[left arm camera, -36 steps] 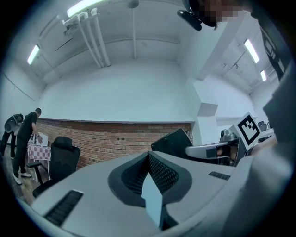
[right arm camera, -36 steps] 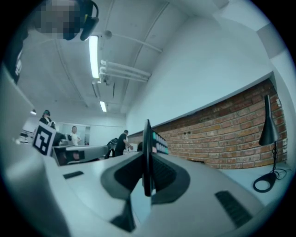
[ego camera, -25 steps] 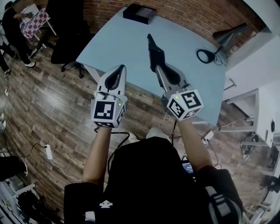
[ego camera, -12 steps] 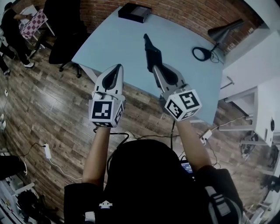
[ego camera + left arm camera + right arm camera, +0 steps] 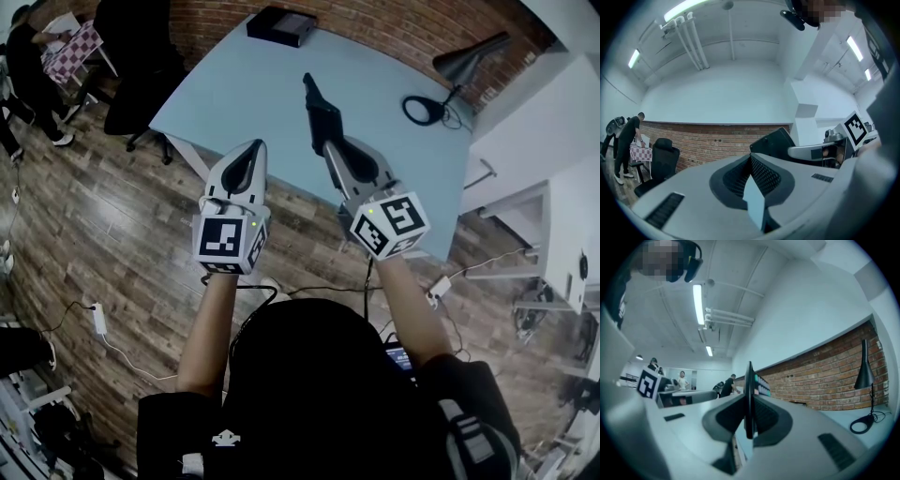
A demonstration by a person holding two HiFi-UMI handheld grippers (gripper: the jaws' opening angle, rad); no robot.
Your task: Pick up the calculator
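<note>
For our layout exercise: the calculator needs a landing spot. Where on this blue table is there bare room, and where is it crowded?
Bare: the table stretch between the black box and the lamp base, and the near left corner. Crowded: the far right corner, around that lamp base. The right gripper holds the calculator over the middle.

The left tool (image 5: pixel 253 148) and the right tool (image 5: pixel 327 139) holding the calculator (image 5: pixel 317 105) have drifted rightward along the table (image 5: pixel 244 80)

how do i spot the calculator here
Find the pale blue table beside the brick wall. Over its near side, the right hand-held gripper clamps a thin, dark, flat calculator standing on edge. Unlike the black box and black desk lamp behind, it is gripped.
</note>
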